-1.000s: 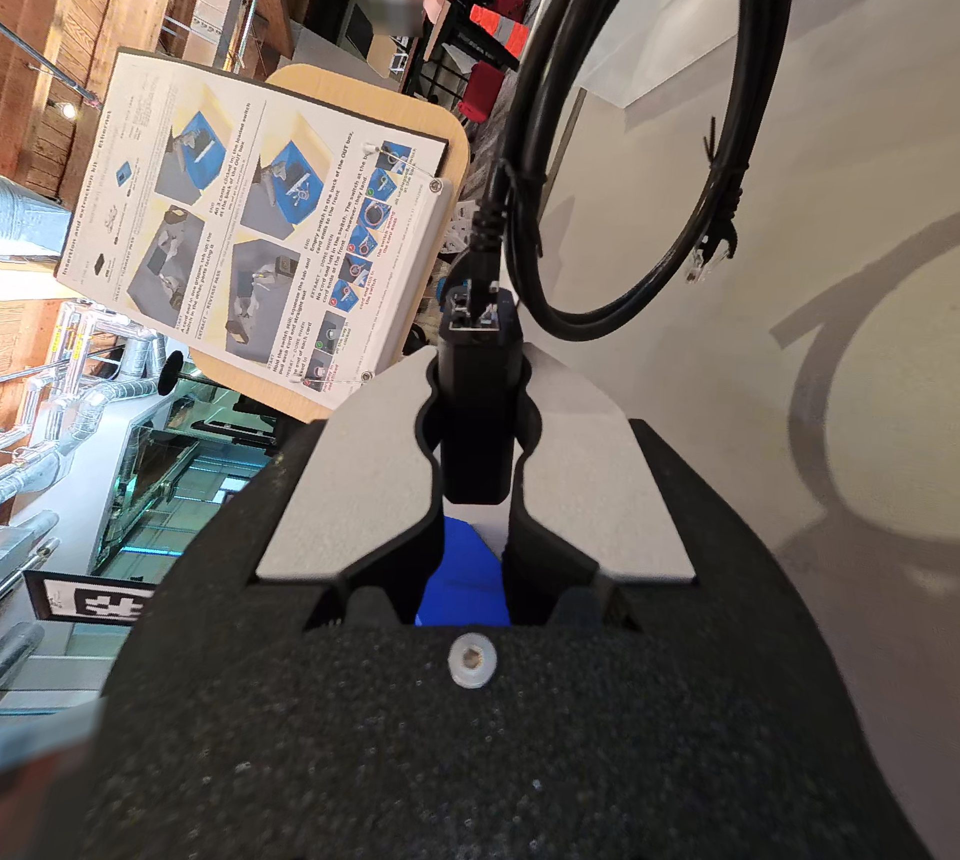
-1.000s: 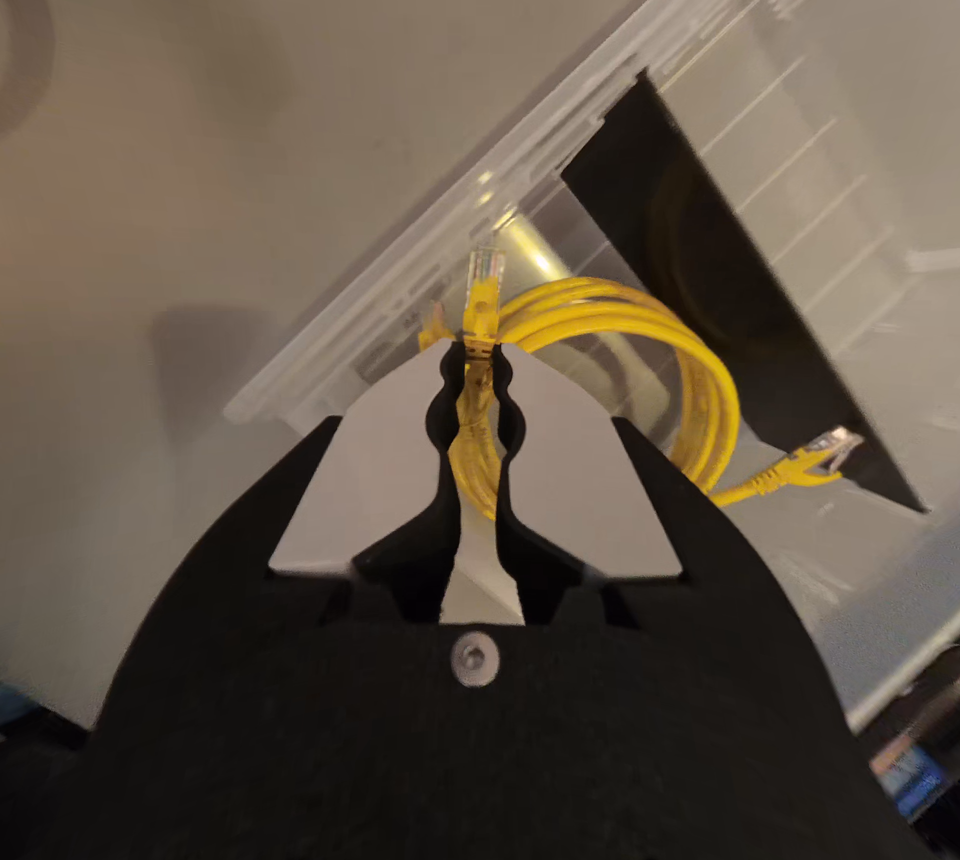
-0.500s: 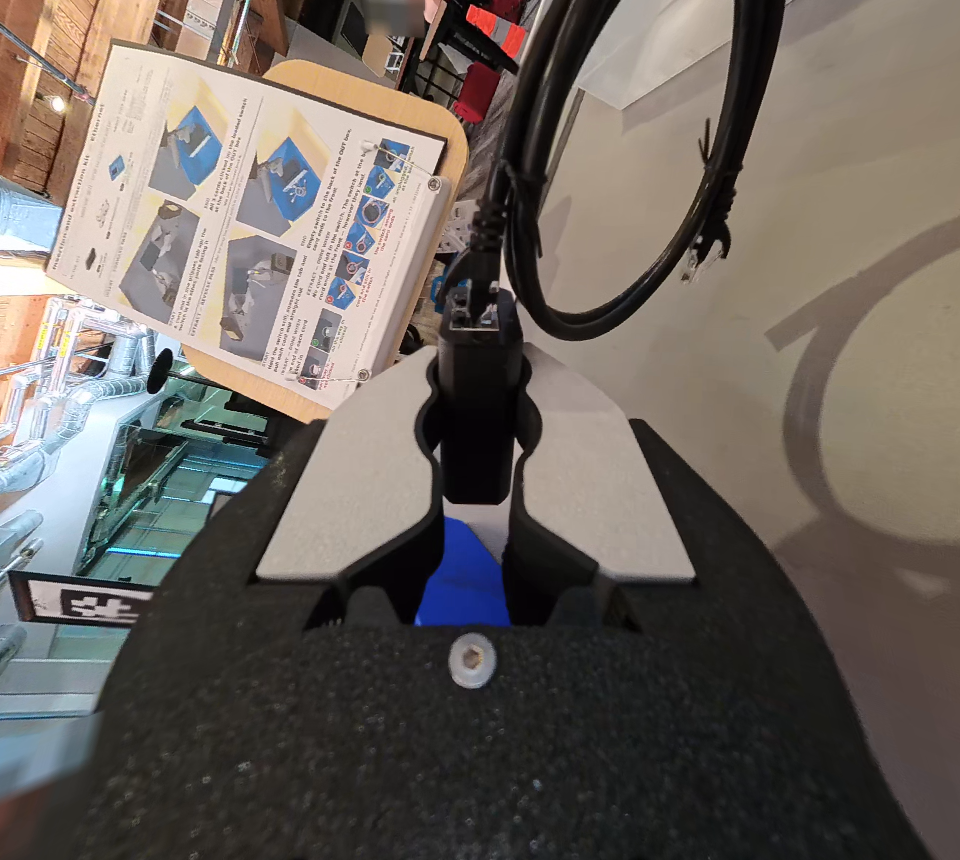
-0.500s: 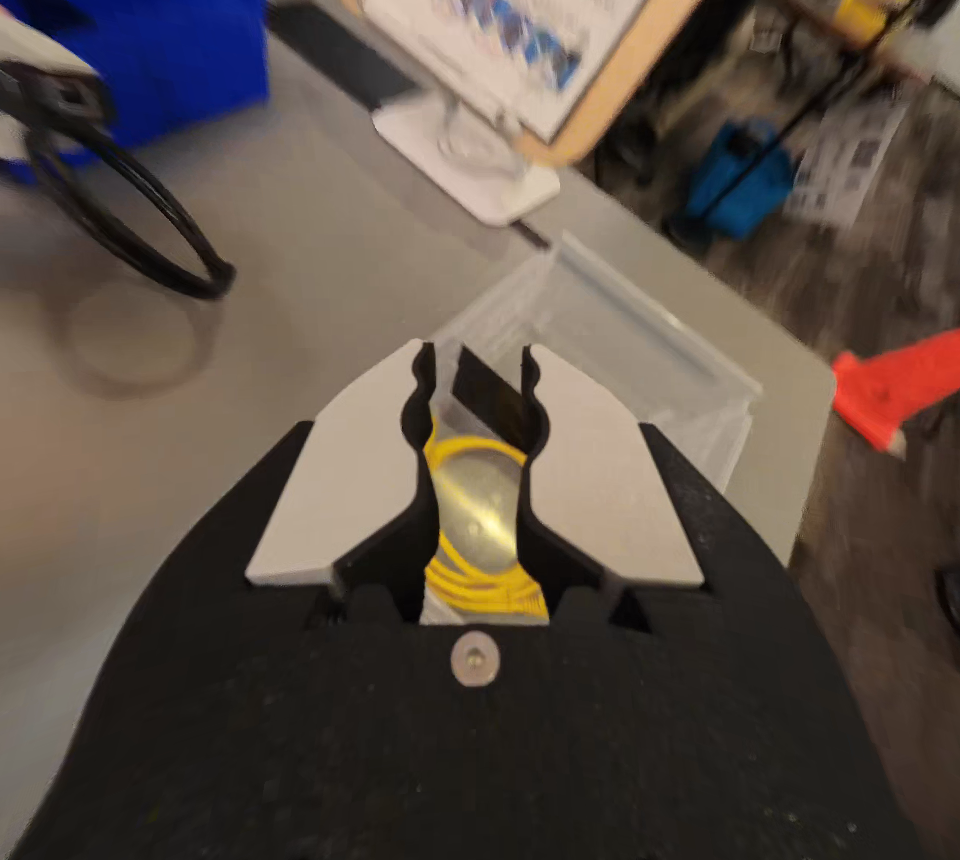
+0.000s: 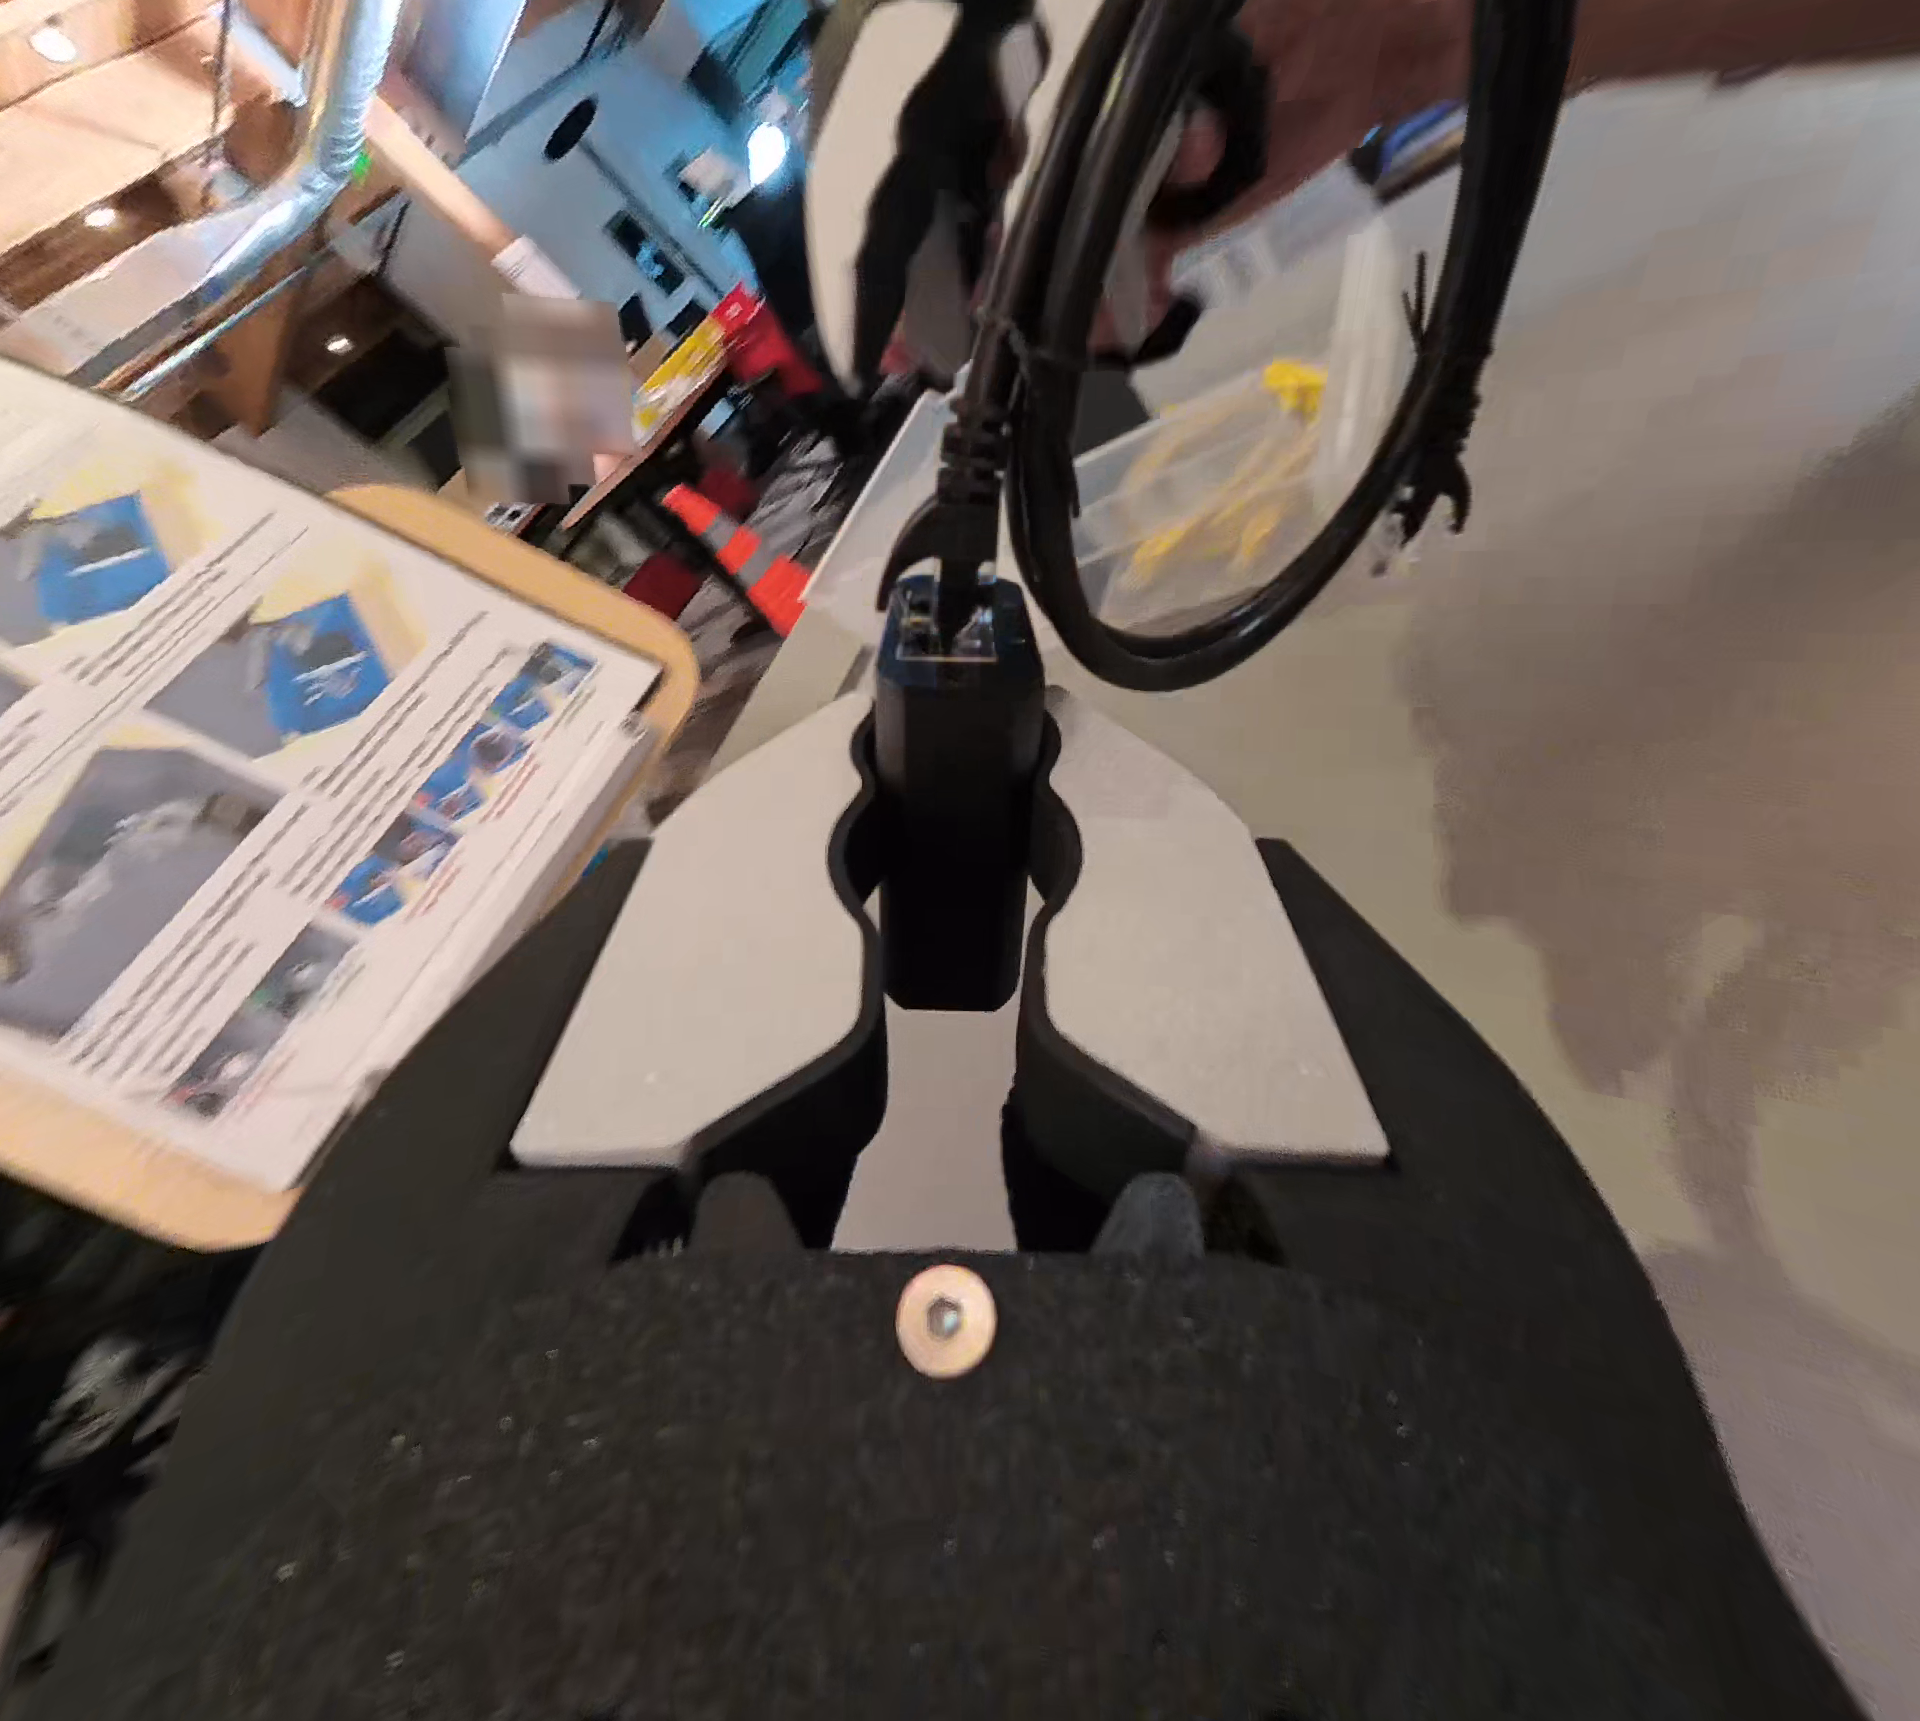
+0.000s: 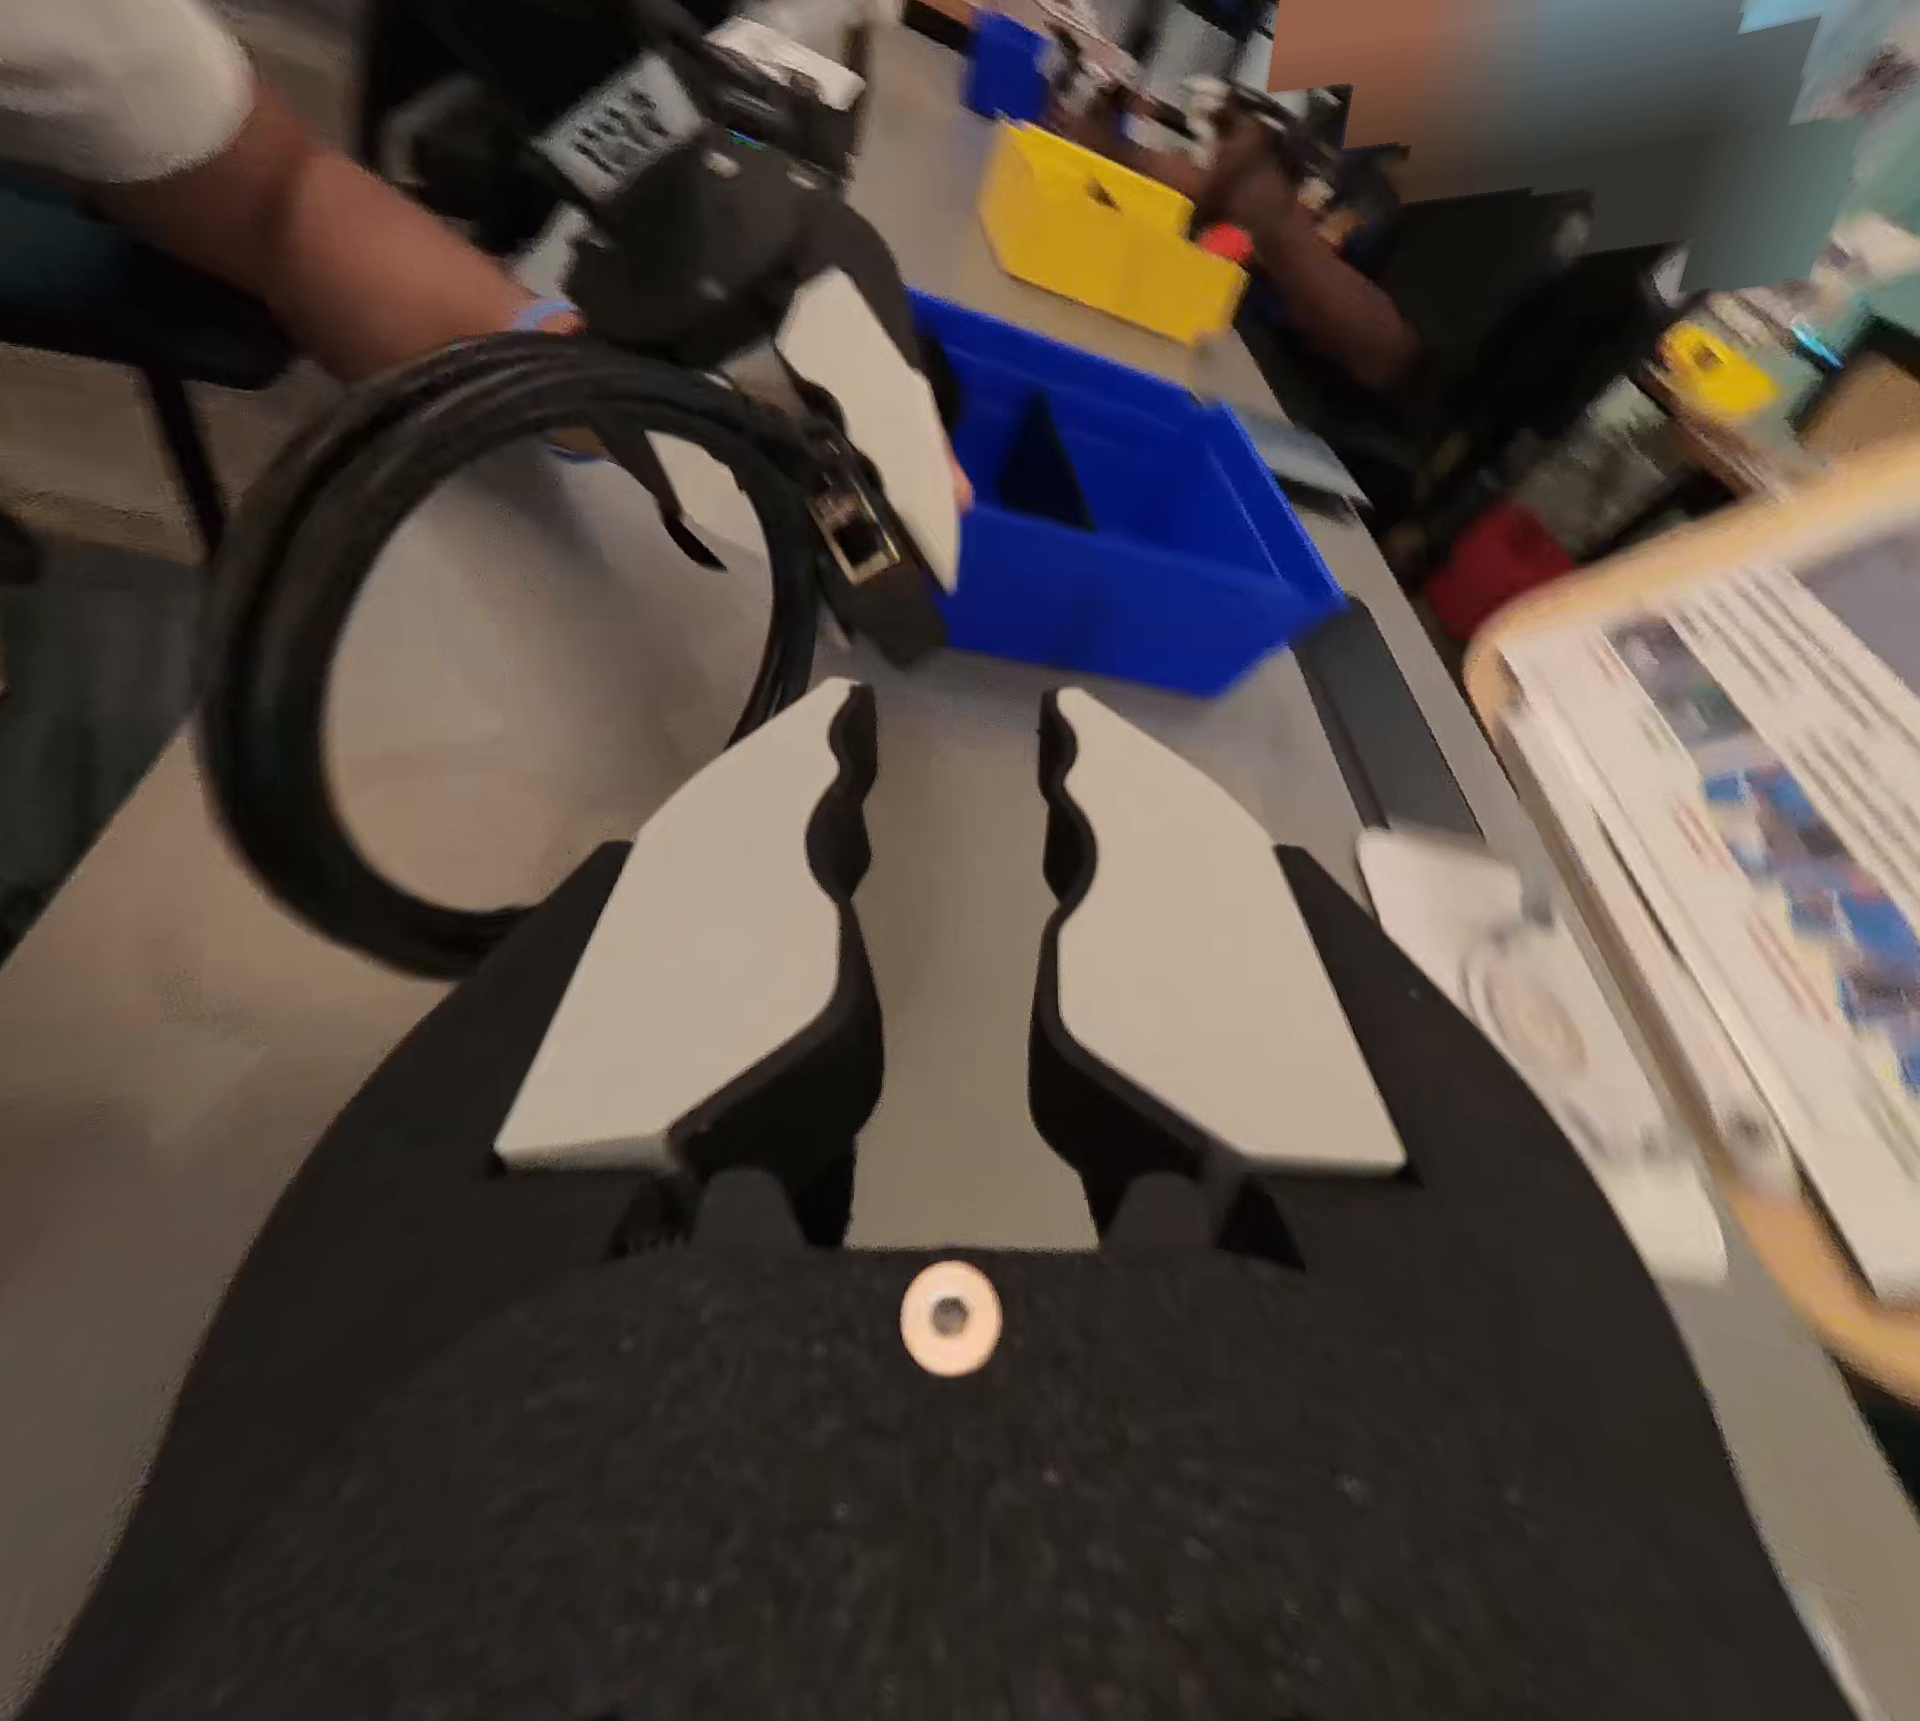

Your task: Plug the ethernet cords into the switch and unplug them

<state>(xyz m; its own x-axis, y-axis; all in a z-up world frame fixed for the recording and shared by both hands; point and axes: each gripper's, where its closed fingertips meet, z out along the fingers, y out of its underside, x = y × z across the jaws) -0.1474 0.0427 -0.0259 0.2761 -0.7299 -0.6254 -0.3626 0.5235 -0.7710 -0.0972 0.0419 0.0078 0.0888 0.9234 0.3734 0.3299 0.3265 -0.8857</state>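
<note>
Printed instruction sheet (image 5: 260, 736) on a wooden board, its writing blurred, left gripper (image 5: 956, 736) clamped on the black switch (image 5: 956, 798) — held above the table, coiled black ethernet cord (image 5: 1455, 383) plugged into its port, right gripper (image 6: 956, 736) spread open — nothing between its fingers, blue bin (image 6: 1122, 549) beyond.

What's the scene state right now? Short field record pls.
left gripper: shut on the black switch
black cord: coiled, one end plugged into the switch, other plug hanging free
right gripper: open, nothing between the fingers
yellow cords: in the clear bin
blue bin: on the table, behind the switch
</note>
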